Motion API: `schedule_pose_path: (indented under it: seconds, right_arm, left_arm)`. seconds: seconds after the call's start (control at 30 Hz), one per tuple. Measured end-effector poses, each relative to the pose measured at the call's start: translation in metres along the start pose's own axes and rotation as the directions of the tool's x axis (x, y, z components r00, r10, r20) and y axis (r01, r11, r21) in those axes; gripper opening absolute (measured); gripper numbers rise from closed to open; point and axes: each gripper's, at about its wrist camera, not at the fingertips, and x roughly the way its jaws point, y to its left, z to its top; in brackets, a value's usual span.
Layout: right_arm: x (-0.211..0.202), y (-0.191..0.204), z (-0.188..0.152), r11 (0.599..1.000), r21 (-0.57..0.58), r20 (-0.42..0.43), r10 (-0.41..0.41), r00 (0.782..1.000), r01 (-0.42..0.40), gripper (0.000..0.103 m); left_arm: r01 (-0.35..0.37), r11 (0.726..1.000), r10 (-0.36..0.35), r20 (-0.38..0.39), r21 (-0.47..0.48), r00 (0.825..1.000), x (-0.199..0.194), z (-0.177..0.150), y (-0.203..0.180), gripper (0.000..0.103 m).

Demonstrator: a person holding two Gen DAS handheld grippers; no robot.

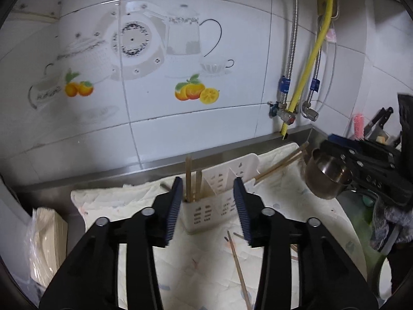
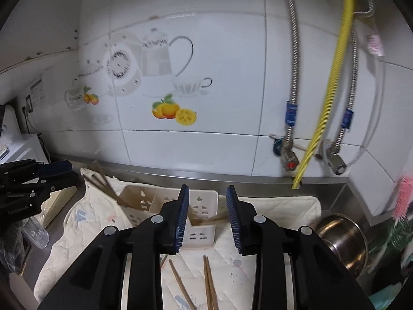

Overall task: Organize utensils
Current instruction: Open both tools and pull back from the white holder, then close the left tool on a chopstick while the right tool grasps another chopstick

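Here the left gripper [image 1: 209,206] stands with its jaws wide apart and nothing between them, directly before a white slotted utensil holder [image 1: 206,209] on a pale quilted cloth [image 1: 296,206]. Beyond its left fingertip, upright chopsticks [image 1: 192,183] stand in the holder's left compartment; a loose chopstick [image 1: 238,266] lies on the cloth beneath and slightly right of the jaws, and another pair [image 1: 281,164] leans beyond the holder's right side. The right gripper [image 2: 207,218] is likewise spread wide and empty, the holder [image 2: 198,222] just ahead of its fingertips, with a blurred brown stick [image 2: 214,219] seen between the jaws at the holder's rim. Loose chopsticks [image 2: 209,281] lie on the cloth below its jaws. A steel pot [image 2: 343,240] sits to its right.
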Motion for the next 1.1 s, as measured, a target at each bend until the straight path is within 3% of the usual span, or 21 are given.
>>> schedule_pose_path:
  seconds: [0.37,0.63,0.77,1.1]
  right_arm:
    - [-0.027,0.000,-0.094,1.000,0.030,-0.040,0.009,0.999,-0.008,0.030]
    - [-0.031,-0.001,-0.165,0.999,0.049,-0.110,0.001,0.994,0.005,0.029]
    - [-0.022,-0.002,-0.198,0.999,0.035,-0.176,0.006,0.984,0.000,0.021]
    - [0.011,-0.016,-0.236,0.995,0.098,-0.297,0.054,0.953,-0.026,0.009]
  left_arm:
    - [0.021,1.000,-0.020,0.022,-0.022,1.000,-0.026,-0.075,-0.012,0.062]
    - [0.041,0.995,-0.043,-0.027,-0.096,0.999,-0.021,-0.123,-0.012,0.062]
    - [0.018,0.995,-0.024,-0.061,-0.101,0.998,-0.016,-0.147,-0.014,0.062]
    - [0.009,0.988,-0.035,-0.166,-0.152,0.985,0.003,-0.194,-0.011,0.062]
